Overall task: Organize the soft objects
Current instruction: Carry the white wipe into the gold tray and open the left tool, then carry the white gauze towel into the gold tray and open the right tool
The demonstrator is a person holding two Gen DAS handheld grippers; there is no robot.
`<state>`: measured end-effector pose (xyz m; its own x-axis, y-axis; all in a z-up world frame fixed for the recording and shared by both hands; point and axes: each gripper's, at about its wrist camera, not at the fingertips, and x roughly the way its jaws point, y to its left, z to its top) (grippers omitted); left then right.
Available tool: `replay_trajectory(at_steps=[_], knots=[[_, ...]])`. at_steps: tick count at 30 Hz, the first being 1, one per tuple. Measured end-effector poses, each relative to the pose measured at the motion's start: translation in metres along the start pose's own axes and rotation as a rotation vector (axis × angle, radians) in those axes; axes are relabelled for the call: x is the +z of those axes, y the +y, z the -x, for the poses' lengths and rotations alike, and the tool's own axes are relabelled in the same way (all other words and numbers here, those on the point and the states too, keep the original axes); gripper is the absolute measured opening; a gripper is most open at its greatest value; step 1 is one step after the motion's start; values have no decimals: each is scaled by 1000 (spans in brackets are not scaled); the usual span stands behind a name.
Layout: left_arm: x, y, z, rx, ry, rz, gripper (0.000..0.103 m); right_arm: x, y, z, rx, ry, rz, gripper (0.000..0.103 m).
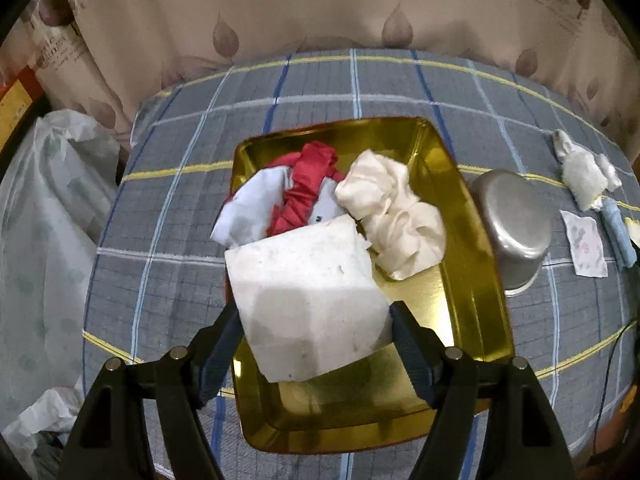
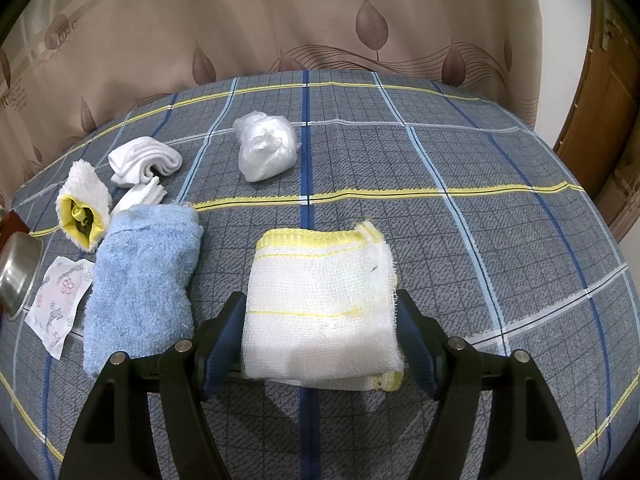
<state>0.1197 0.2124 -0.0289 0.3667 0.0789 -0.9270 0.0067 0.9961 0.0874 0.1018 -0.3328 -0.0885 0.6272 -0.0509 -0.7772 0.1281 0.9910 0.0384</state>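
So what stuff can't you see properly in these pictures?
- Left wrist view: the white foam block covers part of the gold tray and the clothes behind it.
- Right wrist view: the steel bowl is cut off by the left edge.
- Right wrist view: what is inside the white plastic bag cannot be made out.

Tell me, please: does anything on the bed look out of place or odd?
Yes. A metal pot lies tipped on its side beside the gold tray, a hard thing among soft cloths. Nothing looks spilled.

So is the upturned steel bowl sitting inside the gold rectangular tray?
No: the steel bowl rests upside down on the checked cloth, beside the gold tray's right rim.
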Motion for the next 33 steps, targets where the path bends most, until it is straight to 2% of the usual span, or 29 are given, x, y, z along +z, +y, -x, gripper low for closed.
replay_trajectory(at_steps=[3, 6, 11, 17, 25, 28, 33], knots=[[3, 4, -6, -9, 13, 13, 76, 0, 0, 0, -1, 0, 0, 70], [4, 10, -9, -55, 23, 34, 76, 0, 0, 0, 0, 0, 0, 71], [4, 10, -8, -35, 31, 23, 76, -1, -1, -1, -1, 2, 4, 72], [4, 12, -13, -60, 60, 21, 78, -1, 0, -2, -4, 5, 16, 74], [4, 19, -9, -89, 20, 54, 83, 0, 0, -2, -2, 6, 15, 74], [4, 23, -5, -120, 3, 82, 84, 0, 0, -2, -2, 6, 14, 74], [4, 24, -2, -57, -15, 83, 84, 0, 0, -2, -2, 6, 14, 74]])
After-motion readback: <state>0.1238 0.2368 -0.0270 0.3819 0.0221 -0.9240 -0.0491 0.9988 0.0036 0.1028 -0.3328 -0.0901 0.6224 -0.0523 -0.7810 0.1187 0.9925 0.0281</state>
